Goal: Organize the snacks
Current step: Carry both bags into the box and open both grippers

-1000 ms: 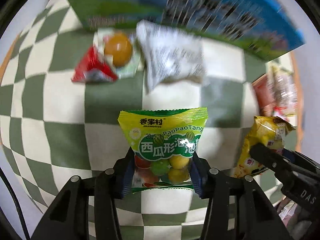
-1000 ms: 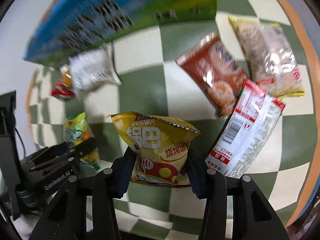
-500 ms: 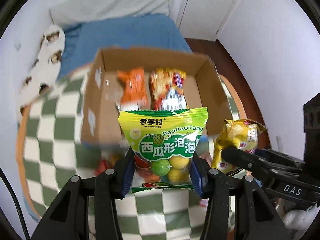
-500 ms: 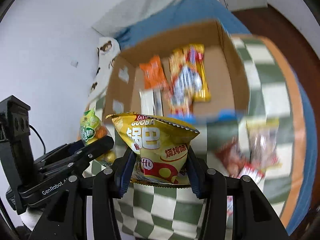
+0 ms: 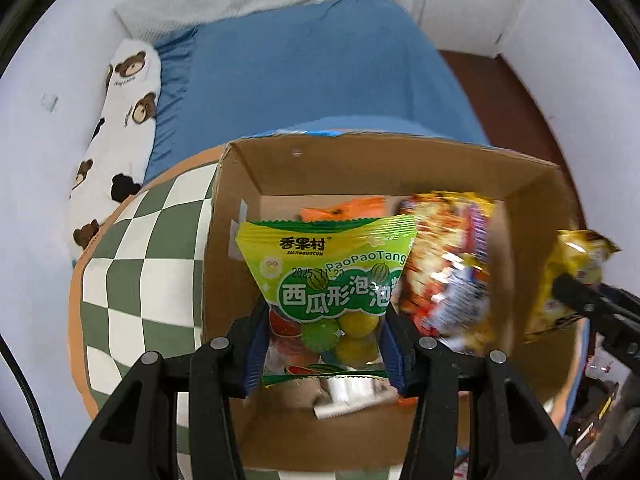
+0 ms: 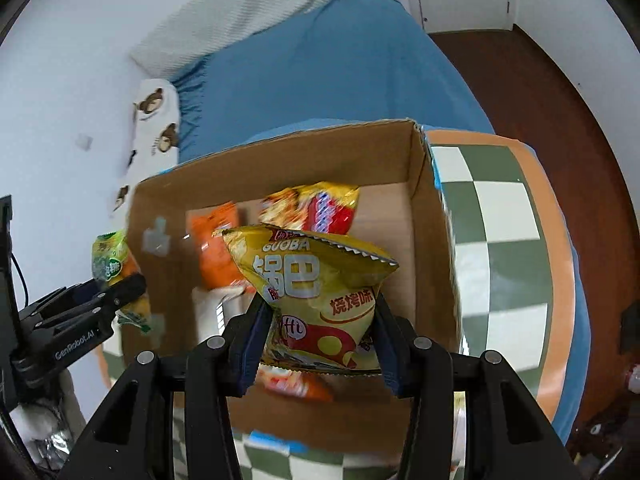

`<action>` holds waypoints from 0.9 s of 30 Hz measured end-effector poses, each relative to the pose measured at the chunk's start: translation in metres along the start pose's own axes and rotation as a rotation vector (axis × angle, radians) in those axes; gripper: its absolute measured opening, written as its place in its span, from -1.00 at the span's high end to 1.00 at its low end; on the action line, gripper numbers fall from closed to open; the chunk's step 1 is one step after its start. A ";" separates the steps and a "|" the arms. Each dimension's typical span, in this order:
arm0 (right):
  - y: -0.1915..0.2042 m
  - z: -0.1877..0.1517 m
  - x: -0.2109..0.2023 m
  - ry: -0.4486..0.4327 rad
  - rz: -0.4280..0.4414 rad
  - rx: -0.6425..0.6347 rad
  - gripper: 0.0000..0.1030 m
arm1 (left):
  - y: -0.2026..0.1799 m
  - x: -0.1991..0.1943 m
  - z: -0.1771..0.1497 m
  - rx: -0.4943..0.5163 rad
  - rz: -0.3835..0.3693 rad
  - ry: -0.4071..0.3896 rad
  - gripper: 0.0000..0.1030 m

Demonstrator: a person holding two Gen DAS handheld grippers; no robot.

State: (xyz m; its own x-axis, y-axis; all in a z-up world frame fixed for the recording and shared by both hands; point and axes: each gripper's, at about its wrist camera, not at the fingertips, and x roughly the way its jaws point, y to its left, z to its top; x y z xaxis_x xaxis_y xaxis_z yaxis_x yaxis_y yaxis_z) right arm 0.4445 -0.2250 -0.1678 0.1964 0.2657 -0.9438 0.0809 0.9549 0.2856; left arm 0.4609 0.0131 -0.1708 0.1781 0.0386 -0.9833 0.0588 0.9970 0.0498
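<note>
**Both grippers loaded, over the box — release pending**

Left gripper (image 5: 324,344): jaws closed on the lower part of a green candy bag (image 5: 326,280) (window shows round coloured sweets). The blue pads press in on both side edges; the bag stands upright between them. In the left wrist view it hangs over the open cardboard box (image 5: 532,216), towards the box's left wall.

Right gripper (image 6: 318,340): jaws closed on a yellow GUOBA snack bag (image 6: 316,280), pinched at its lower half, with the serrated top edge flaring out above. In the right wrist view it sits over the middle of the same box (image 6: 428,220).

Box contents visible: an orange packet (image 6: 218,240) against the far wall, a yellow-red printed packet (image 6: 316,206) beside it, a white item on the floor (image 5: 348,400) and another orange-red packet (image 6: 296,388) near the front. All are blurred, so no labels can be read.

The box stands on a green-and-white checked tablecloth (image 5: 132,248), with a blue bed (image 5: 304,72) behind it.

Progress, by my judgement: partway through. Several snacks are already boxed and two more are held above the opening, not yet dropped. No loose snacks show on the cloth in either view, but most of the table is out of frame, so I cannot tell how many are left.

Next step, presumably: open both sets of jaws so the bags fall inside the walls.
</note>
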 end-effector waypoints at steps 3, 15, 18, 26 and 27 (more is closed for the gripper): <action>-0.009 0.016 0.022 0.026 -0.022 0.012 0.01 | 0.009 0.025 0.014 -0.019 0.016 0.041 0.11; -0.011 0.049 0.065 0.082 -0.125 -0.009 -0.71 | 0.028 0.060 0.045 -0.083 -0.016 0.060 -0.45; -0.008 0.049 0.065 0.076 -0.135 -0.017 -0.76 | 0.026 0.058 0.045 -0.078 -0.011 0.052 -0.45; -0.010 0.031 0.060 0.062 -0.136 0.010 -0.76 | 0.019 0.048 0.024 -0.096 -0.028 0.035 -0.45; -0.009 0.028 0.060 0.061 -0.137 0.011 -0.76 | 0.017 0.044 0.018 -0.092 -0.024 0.021 -0.45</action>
State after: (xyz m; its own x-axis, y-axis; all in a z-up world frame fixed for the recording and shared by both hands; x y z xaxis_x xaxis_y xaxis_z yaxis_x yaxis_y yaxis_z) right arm 0.4825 -0.2216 -0.2221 0.1232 0.1409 -0.9823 0.1136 0.9814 0.1550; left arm 0.4880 0.0304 -0.2102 0.1568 0.0151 -0.9875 -0.0278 0.9996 0.0109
